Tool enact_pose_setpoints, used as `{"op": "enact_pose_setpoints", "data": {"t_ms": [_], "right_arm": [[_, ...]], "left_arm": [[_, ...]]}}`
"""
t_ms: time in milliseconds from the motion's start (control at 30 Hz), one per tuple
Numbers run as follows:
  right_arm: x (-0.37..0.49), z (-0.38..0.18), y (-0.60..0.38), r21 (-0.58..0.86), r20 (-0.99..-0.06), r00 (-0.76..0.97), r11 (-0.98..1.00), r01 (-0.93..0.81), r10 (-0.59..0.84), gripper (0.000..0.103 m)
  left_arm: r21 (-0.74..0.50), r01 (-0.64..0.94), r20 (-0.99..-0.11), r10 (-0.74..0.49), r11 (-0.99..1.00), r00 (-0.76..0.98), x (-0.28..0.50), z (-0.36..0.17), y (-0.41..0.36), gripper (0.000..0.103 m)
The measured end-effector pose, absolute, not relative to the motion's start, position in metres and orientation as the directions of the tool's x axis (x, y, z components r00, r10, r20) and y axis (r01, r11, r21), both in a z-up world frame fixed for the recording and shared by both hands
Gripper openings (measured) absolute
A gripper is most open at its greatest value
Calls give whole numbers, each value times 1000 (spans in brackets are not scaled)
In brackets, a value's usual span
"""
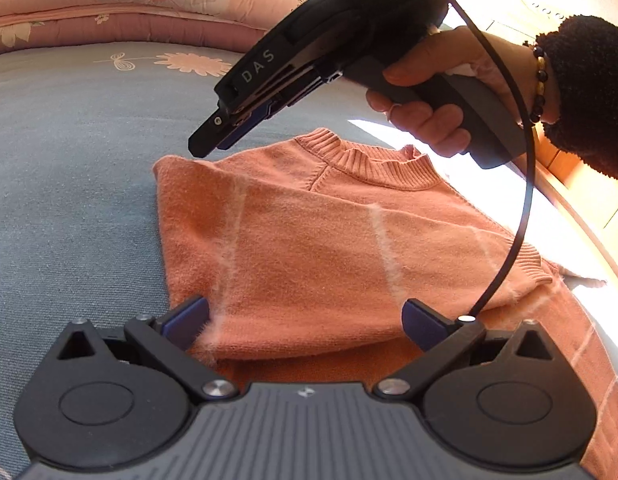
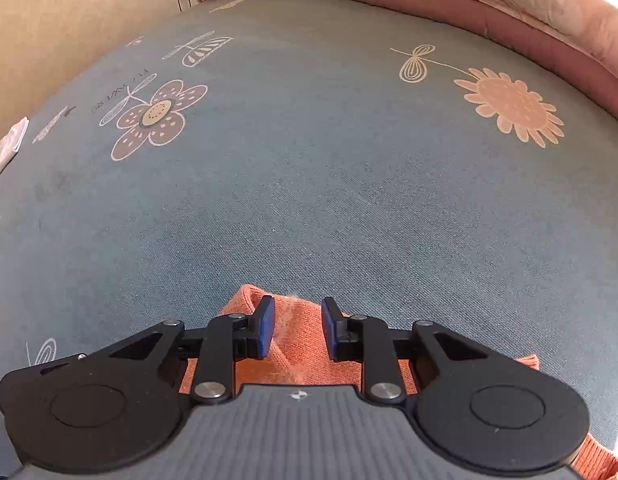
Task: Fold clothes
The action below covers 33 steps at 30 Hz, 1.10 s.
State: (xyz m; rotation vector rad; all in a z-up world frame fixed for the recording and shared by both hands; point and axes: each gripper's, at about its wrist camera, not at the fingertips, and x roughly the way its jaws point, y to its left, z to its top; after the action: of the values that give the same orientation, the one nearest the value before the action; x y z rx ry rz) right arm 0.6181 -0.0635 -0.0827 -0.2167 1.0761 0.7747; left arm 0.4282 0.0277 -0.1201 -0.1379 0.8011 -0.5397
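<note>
My left tongs [image 1: 305, 320] gape wide over the sweater [image 1: 309, 248]; right tongs [image 2: 297, 330] are narrowly parted, empty, hiding its corner.

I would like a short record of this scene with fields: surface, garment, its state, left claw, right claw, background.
surface: blue bedsheet with printed flowers
garment: orange sweater with pale stripes and a ribbed collar
state: lying flat, partly folded, one sleeve laid across the body
left claw: left claw open wide, low over the folded lower edge, holding nothing
right claw: right claw open with a narrow gap, above the sweater's corner, no cloth between the fingers
background: pink floral quilt beyond the sheet
</note>
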Motion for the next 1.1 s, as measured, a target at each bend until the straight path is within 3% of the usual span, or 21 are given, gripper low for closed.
{"op": "enact_pose_setpoints", "data": {"t_ms": [267,400,533,600,1100], "right_arm": [[615,-89,-52,246,-860,138,637,-731,491,27],[610,-87,-53,279,-854,113,633,-722,507,11],[607,-96,-49,294,-856,104,643,-707,506,10],[608,-105,-46,299,-848,123,658,-691,515,3],[566,-79,-125,354,-824,197,754,-554,531,11]], "left_arm": [[-339,390,-625,-515,856,587,426,-121,33,102],[-341,393,-620,-518,854,589,425,-123,34,102],[-342,388,-616,-516,856,595,424,-124,36,102],[-334,387,-618,-510,859,598,423,-125,36,102],[-268,421,-627,-488,867,607,407,-105,28,102]]}}
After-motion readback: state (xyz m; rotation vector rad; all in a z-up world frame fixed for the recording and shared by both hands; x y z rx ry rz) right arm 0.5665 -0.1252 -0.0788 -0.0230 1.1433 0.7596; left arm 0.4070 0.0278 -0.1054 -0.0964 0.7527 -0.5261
